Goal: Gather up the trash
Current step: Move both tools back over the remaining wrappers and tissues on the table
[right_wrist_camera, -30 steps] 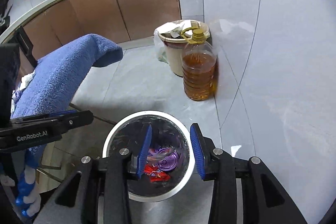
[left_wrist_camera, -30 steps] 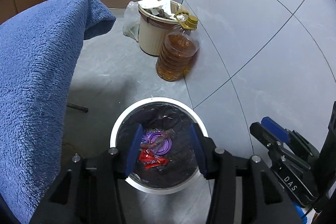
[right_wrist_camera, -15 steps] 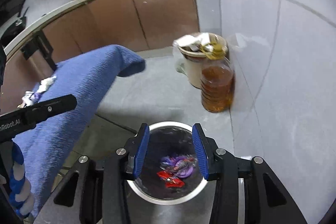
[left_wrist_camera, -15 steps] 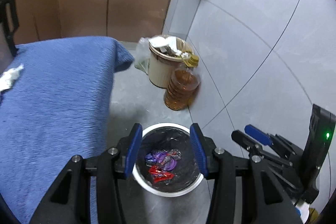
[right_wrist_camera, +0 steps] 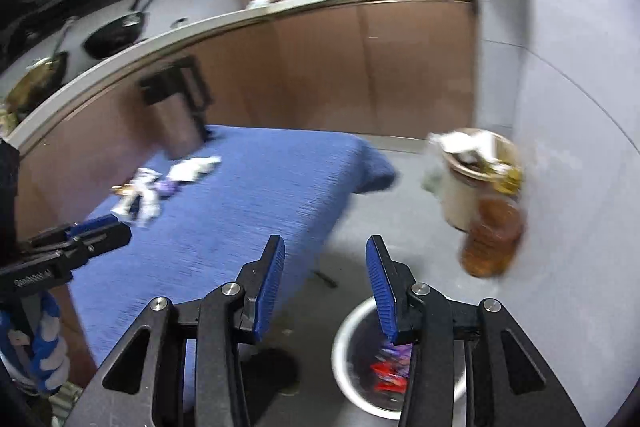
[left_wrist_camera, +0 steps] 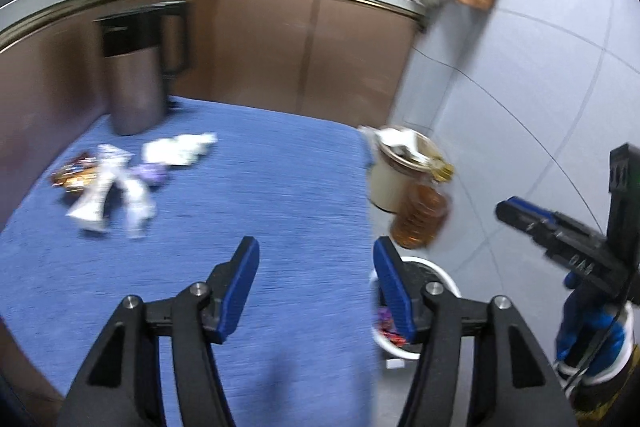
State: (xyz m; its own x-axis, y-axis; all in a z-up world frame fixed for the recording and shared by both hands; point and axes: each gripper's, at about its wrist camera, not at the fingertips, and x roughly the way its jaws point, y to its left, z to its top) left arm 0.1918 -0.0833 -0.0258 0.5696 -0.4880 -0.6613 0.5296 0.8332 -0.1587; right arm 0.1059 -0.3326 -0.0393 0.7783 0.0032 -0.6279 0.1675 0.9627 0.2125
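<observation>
Several wrappers (left_wrist_camera: 108, 183) and a crumpled white tissue (left_wrist_camera: 176, 149) lie at the far left of the blue-towelled table (left_wrist_camera: 260, 195); they also show in the right wrist view (right_wrist_camera: 148, 195). A white-rimmed trash bin (right_wrist_camera: 352, 359) with a black liner stands on the floor by the table's right edge and holds red and purple wrappers (right_wrist_camera: 390, 371). My left gripper (left_wrist_camera: 316, 279) is open and empty above the table's near right part. My right gripper (right_wrist_camera: 326, 283) is open and empty above the floor beside the bin.
A brown kettle (left_wrist_camera: 136, 83) stands at the table's back left. A beige full waste basket (left_wrist_camera: 396, 171) and an oil bottle (left_wrist_camera: 420, 215) stand on the floor by the grey tiled wall. Brown cabinets (left_wrist_camera: 304, 47) run behind.
Both grippers have risen and tilted up from over the bin, and the views now face the table and cabinets. Both stay open and empty. The frames are motion-blurred.
</observation>
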